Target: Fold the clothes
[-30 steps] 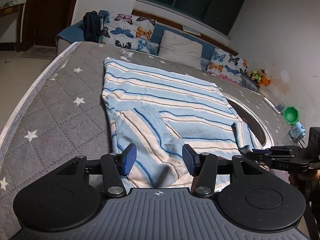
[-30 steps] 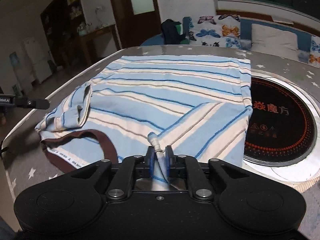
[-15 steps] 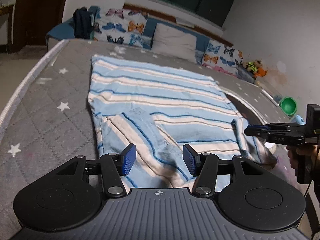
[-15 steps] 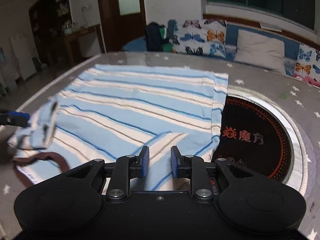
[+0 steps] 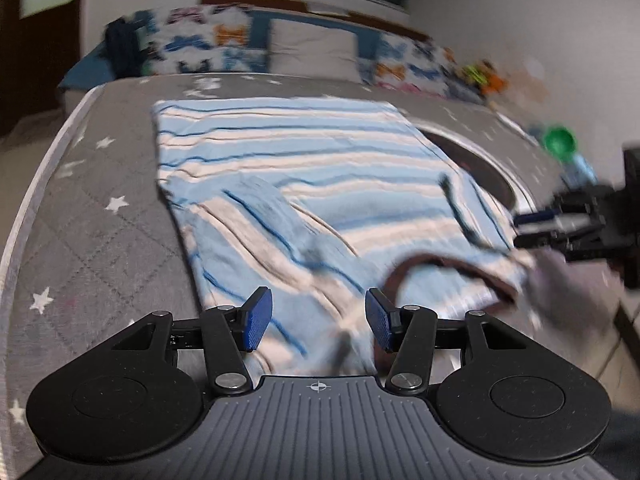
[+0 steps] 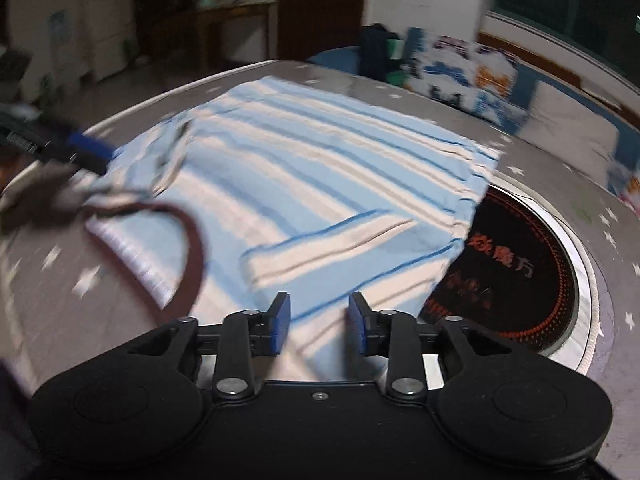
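A blue-and-white striped shirt lies spread on the grey star-print table, both sleeves folded inward, its brown collar at the near edge. It also shows in the right wrist view, collar at the left. My left gripper is open and empty over the near left shoulder area. My right gripper is open and empty over the shirt's near right side. The right gripper also shows in the left wrist view at the right edge. The left gripper also shows, blurred, in the right wrist view.
A round black hotplate with a metal rim is set in the table, partly under the shirt's right edge. A sofa with butterfly cushions stands behind. A green cup sits at the far right. The table edge curves at the left.
My right gripper let go of the folded sleeve, opened wider and drew back. Both grippers have swung toward the collar end. The current frames are motion-blurred.
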Demonstrator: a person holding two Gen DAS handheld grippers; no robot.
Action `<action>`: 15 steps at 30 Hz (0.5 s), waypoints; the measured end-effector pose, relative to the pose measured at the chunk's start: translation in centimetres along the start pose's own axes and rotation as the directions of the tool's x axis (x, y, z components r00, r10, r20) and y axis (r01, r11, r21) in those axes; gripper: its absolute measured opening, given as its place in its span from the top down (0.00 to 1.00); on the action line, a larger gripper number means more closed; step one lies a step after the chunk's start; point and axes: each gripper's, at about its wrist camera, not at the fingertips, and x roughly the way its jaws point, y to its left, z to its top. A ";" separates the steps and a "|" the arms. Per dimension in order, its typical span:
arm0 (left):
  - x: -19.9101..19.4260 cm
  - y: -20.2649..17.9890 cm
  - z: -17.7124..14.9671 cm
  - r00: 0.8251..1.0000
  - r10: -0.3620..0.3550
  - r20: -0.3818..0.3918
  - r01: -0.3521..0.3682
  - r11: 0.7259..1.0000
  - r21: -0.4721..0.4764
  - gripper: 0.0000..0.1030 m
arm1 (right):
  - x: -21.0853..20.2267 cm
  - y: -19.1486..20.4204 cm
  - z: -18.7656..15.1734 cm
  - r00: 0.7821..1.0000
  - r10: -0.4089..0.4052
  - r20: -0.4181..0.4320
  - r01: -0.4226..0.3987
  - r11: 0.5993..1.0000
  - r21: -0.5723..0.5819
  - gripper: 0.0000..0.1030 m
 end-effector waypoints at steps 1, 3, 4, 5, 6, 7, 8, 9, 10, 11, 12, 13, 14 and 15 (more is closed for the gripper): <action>-0.2 -0.5 -0.3 1.000 -0.003 -0.010 0.004 0.999 0.039 0.49 | -0.3 0.4 -0.2 1.000 0.013 -0.005 -0.013 1.000 -0.021 0.59; -0.1 -1.5 -0.8 1.000 0.004 -0.028 -0.001 0.994 0.114 0.49 | -0.7 1.7 -0.7 0.999 0.046 -0.020 -0.047 0.996 -0.077 0.57; 0.0 -2.2 -1.2 0.999 0.014 -0.040 -0.007 0.986 0.168 0.49 | -0.6 2.1 -0.8 0.998 0.048 -0.027 -0.050 0.995 -0.089 0.57; 0.2 -2.6 -1.4 0.999 0.028 -0.044 -0.019 0.980 0.196 0.50 | -0.5 2.3 -0.8 0.999 0.042 -0.030 -0.044 0.994 -0.096 0.57; 0.2 -2.6 -1.4 0.999 0.043 -0.029 -0.037 0.982 0.183 0.51 | -0.5 2.4 -0.8 0.999 0.041 -0.029 -0.044 0.994 -0.095 0.57; -0.1 -2.2 -1.2 1.000 0.031 -0.005 -0.029 0.988 0.150 0.52 | -0.4 2.4 -0.7 0.999 0.045 -0.027 -0.047 0.995 -0.087 0.57; -0.3 -2.0 -1.1 1.000 0.014 0.008 -0.015 0.991 0.132 0.52 | -0.5 2.4 -0.6 0.999 0.046 -0.017 -0.048 0.996 -0.076 0.57; -0.6 -1.6 -0.9 1.000 -0.012 0.026 0.009 0.994 0.111 0.52 | -0.6 2.3 -0.5 0.999 0.047 -0.010 -0.048 0.997 -0.068 0.57; -0.8 -1.3 -0.8 0.998 -0.039 0.041 0.035 0.995 0.096 0.52 | -0.6 2.3 -0.4 0.999 0.047 -0.007 -0.047 0.997 -0.065 0.57; -0.6 -1.3 -0.8 0.998 -0.056 0.037 0.052 0.994 0.100 0.52 | -0.6 2.2 -0.3 0.999 0.046 -0.005 -0.046 0.997 -0.061 0.57; -0.4 -1.4 -0.7 0.997 -0.069 0.028 0.065 0.992 0.108 0.52 | -0.5 2.0 -0.3 0.999 0.045 -0.007 -0.046 0.997 -0.057 0.57; -0.1 -1.6 -0.8 0.996 -0.085 0.014 0.083 0.989 0.121 0.52 | -0.3 2.0 -0.3 0.999 0.044 -0.013 -0.044 0.997 -0.057 0.57; 0.2 -1.8 -0.9 0.995 -0.099 -0.001 0.098 0.986 0.133 0.52 | -0.2 2.0 -0.4 0.999 0.045 -0.019 -0.046 0.997 -0.059 0.57; 0.7 -2.2 -1.2 0.993 -0.114 -0.023 0.116 0.983 0.145 0.52 | 0.0 2.0 -0.5 0.999 0.046 -0.026 -0.048 0.997 -0.060 0.57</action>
